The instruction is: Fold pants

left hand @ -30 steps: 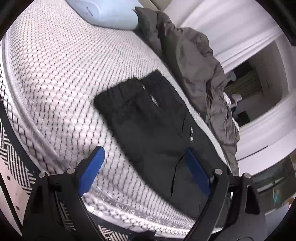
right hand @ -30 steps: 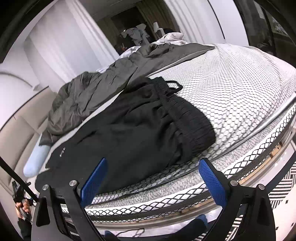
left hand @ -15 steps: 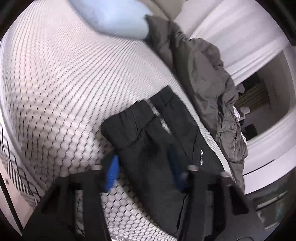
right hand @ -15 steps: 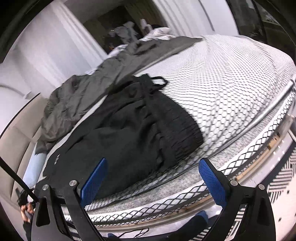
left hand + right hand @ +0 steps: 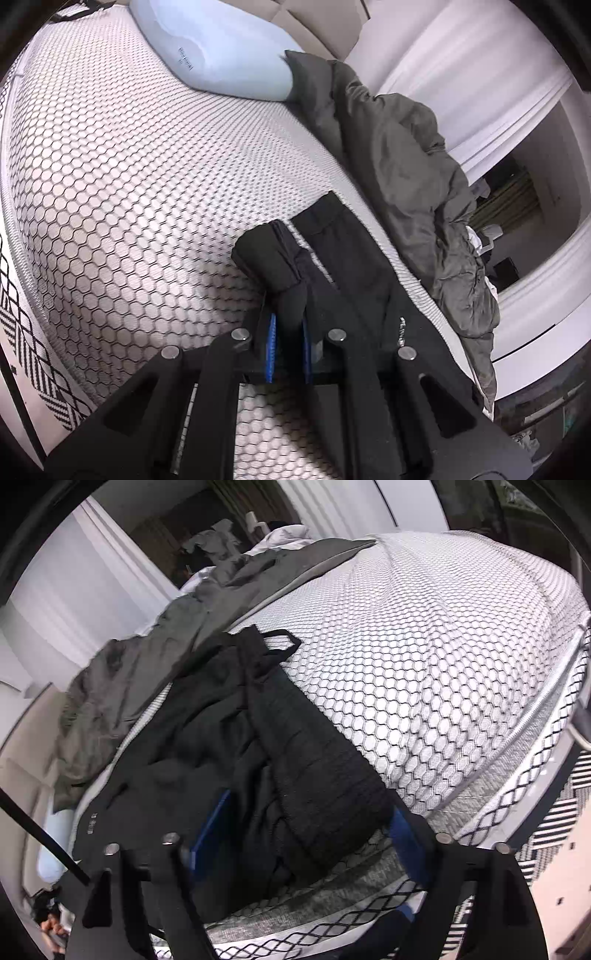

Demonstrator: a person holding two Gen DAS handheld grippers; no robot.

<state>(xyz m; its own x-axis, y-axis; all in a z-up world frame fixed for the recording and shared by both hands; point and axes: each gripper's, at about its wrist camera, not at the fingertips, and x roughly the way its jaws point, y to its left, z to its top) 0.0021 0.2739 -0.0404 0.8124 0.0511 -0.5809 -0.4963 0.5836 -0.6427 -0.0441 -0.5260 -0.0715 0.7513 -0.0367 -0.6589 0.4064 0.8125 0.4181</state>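
Black pants (image 5: 354,266) lie lengthwise on the honeycomb-patterned mattress (image 5: 110,184). In the left wrist view my left gripper (image 5: 288,325) is shut on the nearer leg near its cuff (image 5: 266,258), and the black fabric bunches up between the blue pads. In the right wrist view the same pants (image 5: 207,746) show their ribbed waistband (image 5: 314,768) with a drawstring loop at the far end. My right gripper (image 5: 310,819) straddles the near corner of that waistband. Its jaws are closing, the fabric sits between them, and the pads are not clearly pressing on it.
A light blue pillow (image 5: 221,55) lies at the head of the bed. A crumpled grey duvet (image 5: 406,147) runs along the far side beside the pants. The mattress edge and a black-and-white patterned rug (image 5: 565,812) lie close below my right gripper.
My left gripper went forward onto the leg cuff and shut on it, lifting a fold. My right gripper came in over the waistband corner and its jaws narrowed.
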